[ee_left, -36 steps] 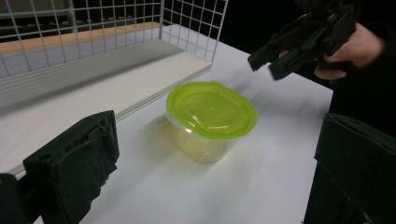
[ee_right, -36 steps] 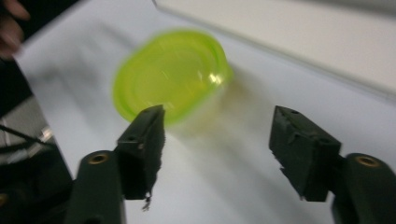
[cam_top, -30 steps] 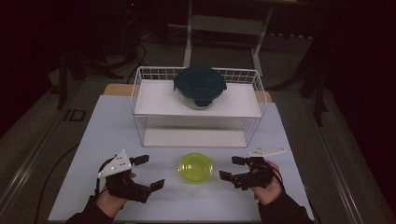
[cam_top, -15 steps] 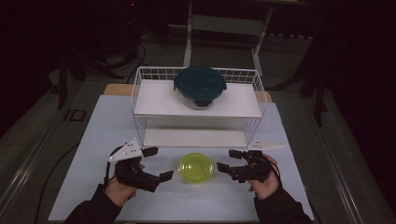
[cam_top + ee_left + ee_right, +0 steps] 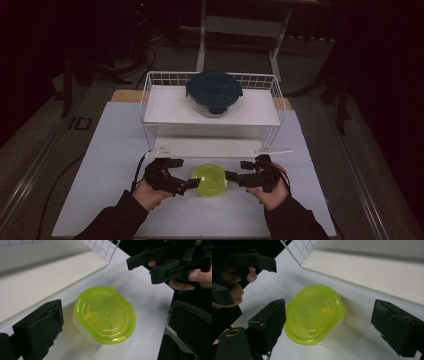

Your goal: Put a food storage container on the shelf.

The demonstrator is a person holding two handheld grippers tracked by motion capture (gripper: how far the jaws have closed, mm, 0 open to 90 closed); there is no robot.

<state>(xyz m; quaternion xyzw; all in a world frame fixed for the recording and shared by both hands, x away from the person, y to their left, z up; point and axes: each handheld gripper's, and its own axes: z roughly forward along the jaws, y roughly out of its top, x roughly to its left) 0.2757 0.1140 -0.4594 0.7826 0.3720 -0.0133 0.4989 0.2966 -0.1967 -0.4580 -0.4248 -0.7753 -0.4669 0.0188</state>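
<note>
We'd brought both grippers in closer: left gripper [image 5: 192, 183] and right gripper [image 5: 231, 176] now flanked the green-lidded tub [image 5: 210, 179], jaws wide, gripping nothing.

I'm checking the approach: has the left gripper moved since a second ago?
Yes. In the high view the left gripper has moved right, toward the green-lidded container, which sits in place before the wire rack.
</note>
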